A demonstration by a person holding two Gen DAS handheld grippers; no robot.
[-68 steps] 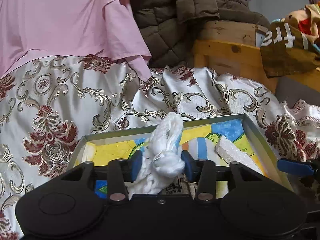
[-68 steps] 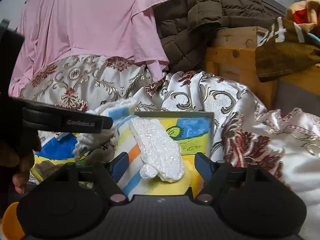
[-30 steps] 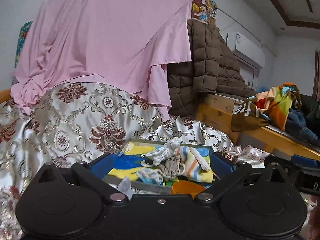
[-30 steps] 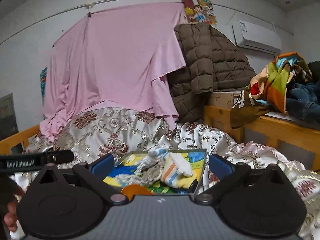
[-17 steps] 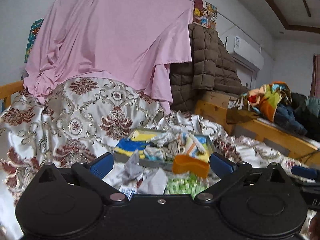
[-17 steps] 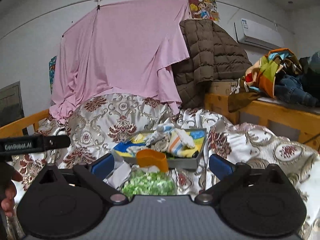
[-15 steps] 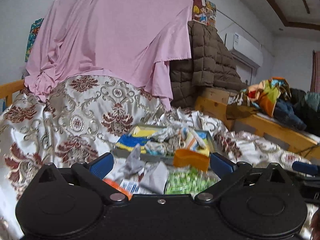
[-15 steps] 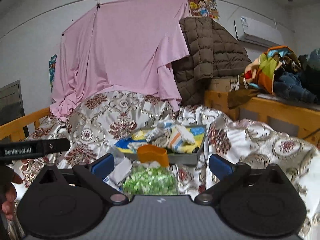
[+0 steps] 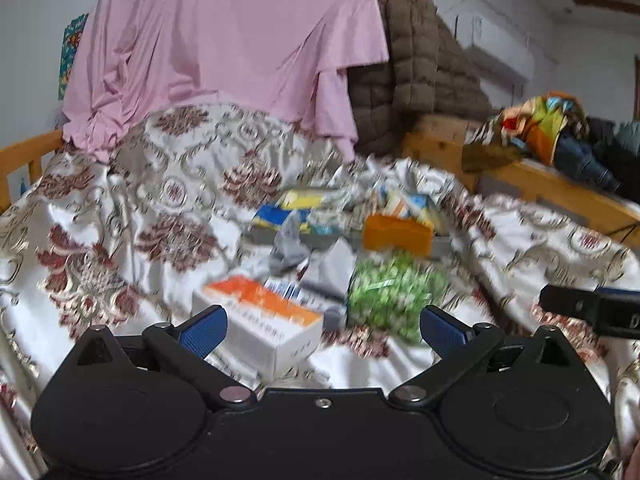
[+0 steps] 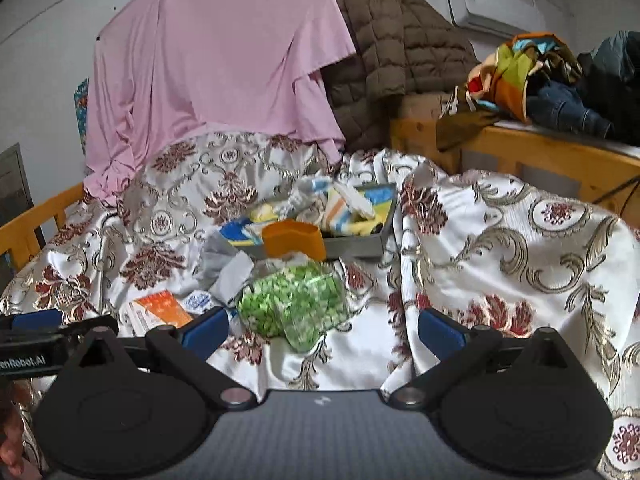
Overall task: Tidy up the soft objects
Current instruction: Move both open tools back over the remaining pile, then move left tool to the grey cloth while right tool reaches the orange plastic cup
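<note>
A grey tray [image 10: 352, 245] with a colourful liner sits on the floral bedspread, filled with white and striped soft items [image 10: 348, 200]. The same tray [image 9: 440, 240] appears blurred in the left wrist view. In front of it lie an orange cup [image 10: 294, 240], a green patterned bag [image 10: 292, 304], grey crumpled cloth [image 10: 224, 264] and an orange-and-white box [image 9: 256, 320]. My left gripper [image 9: 322, 326] is open over the box and bag, holding nothing. My right gripper [image 10: 322, 326] is open just short of the green bag [image 9: 394, 296], also holding nothing.
A pink sheet [image 10: 216, 60] and a brown quilted jacket [image 10: 392, 52] hang behind the bed. A wooden bench [image 10: 560, 156] with piled clothes stands at the right. A wooden bed rail [image 10: 36, 216] runs along the left. The right gripper's tip [image 9: 592, 312] shows at the left view's edge.
Both grippers have pulled back from the tray and tilted down. The left one let go of the white soft item earlier, and more of the box, bag and cup now shows.
</note>
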